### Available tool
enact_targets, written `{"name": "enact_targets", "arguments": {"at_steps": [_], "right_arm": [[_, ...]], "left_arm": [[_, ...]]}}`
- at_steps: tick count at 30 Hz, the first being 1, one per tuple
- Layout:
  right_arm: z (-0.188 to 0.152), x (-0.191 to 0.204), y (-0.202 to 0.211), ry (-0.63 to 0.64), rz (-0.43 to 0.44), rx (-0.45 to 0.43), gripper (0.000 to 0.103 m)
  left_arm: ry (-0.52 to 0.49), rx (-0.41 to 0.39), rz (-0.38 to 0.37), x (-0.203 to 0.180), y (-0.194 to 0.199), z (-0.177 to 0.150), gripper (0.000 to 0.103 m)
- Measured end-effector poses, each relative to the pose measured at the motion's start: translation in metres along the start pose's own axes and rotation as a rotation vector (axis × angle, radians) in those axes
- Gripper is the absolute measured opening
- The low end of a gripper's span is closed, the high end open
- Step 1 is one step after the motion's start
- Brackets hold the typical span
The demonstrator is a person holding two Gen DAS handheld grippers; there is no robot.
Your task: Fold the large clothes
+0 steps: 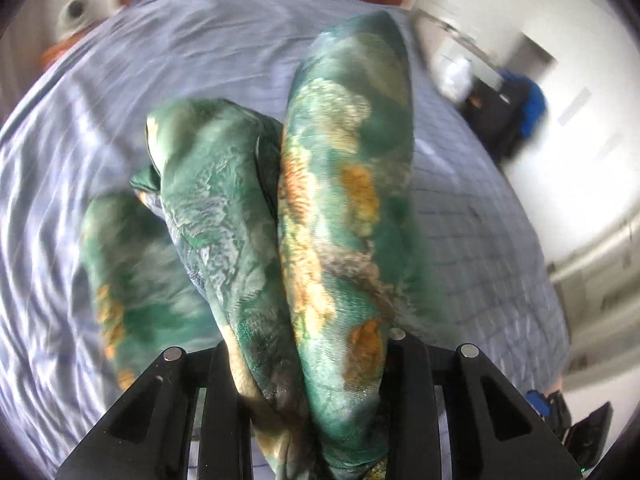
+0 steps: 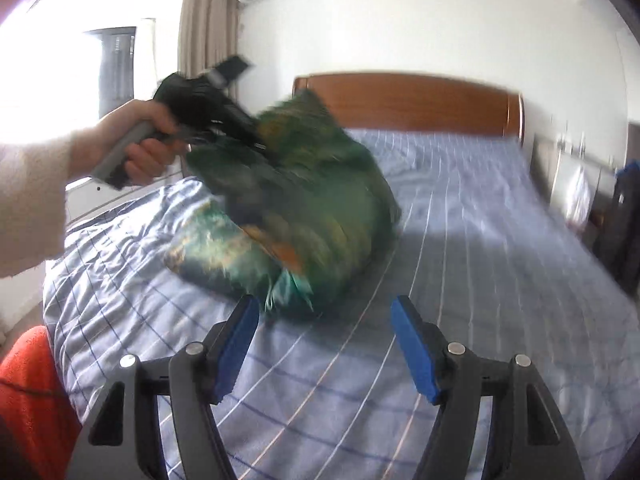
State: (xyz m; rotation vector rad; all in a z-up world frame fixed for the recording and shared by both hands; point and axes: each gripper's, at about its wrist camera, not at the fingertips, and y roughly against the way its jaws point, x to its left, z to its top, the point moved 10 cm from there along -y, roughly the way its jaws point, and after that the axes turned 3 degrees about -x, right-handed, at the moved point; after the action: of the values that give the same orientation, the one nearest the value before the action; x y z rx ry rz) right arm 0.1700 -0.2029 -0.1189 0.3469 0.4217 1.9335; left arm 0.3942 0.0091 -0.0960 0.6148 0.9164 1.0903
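— How does the garment look?

— Green with orange and pale blotches, bunched into long folds. My left gripper pinches a gathered handful; the rest hangs down onto the blue striped bedsheet.

— Your right gripper?

— Its blue pads stand spread apart, holding nothing, low over the sheet just beside the cloth.

— Any containers?

— I cannot make one out.

I see the green garment with orange blotches bunched in long folds, lifted at 1 end, its lower part resting on the bed.
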Motion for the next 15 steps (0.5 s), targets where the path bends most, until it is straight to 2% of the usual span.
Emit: {"name": "enact_targets", "arguments": {"at_steps": [3,5,8,11,13,15], "right_arm": [[-0.006,-0.001,-0.014,-0.049,0.026,0.028,0.068],[-0.001,0.003,-0.018,-0.078,0.044,0.034,0.068],[0.017,0.004,-0.041,-0.125,0.069,0.039,0.064],[0.05,0.009,-0.073,-0.135,0.101,0.027,0.056],[0.07,0.022,-0.101,-0.134,0.15,0.03,0.045],[0.078,0.039,-0.135,-0.154,0.235,0.074,0.044]], "left_arm": [[0.095,0.02,0.038,0.05,-0.009,-0.015,0.027],[0.143,0.022,0.027,0.074,-0.013,-0.023,0.028],[0.183,0.012,-0.017,0.088,-0.019,-0.027,0.029],[0.179,0.001,-0.037,0.094,-0.021,-0.025,0.033],[0.19,-0.004,-0.036,0.105,-0.026,-0.029,0.046],[0.225,-0.022,-0.026,0.131,-0.025,-0.034,0.072]]}}
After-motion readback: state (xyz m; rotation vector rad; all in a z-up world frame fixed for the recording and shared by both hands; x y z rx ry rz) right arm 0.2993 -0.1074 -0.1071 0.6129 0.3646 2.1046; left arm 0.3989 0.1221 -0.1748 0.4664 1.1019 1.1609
